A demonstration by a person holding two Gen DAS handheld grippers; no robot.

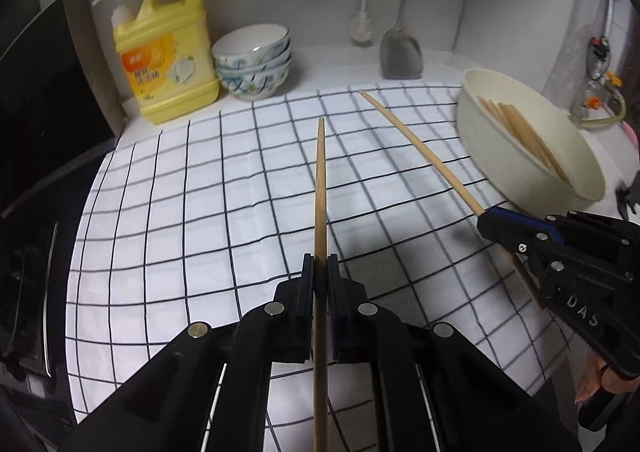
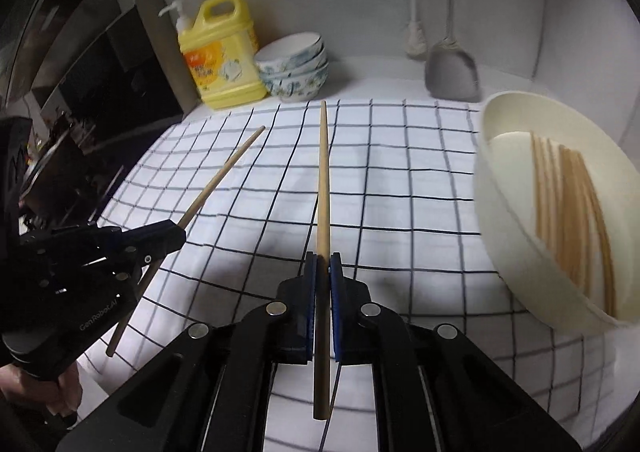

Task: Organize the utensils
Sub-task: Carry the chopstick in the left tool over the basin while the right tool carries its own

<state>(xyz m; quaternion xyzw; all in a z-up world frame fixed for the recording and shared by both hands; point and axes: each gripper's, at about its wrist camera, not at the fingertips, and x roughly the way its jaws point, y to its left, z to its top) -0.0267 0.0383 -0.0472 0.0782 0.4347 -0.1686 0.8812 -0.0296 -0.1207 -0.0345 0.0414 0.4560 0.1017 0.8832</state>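
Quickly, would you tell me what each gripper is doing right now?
Left gripper: closed on a chopstick.
Right gripper: closed on another chopstick.

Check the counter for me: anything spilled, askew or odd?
Nothing spilled or broken. The cream basin looks tilted, its chopsticks heaped against one side. Left gripper and right gripper each pinch one chopstick in shut jaws, above the checked cloth.

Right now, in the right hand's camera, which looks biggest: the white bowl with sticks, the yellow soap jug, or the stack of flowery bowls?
1. White bowl, though it is nearest the camera.
2. Yellow soap jug.
3. Stack of flowery bowls.
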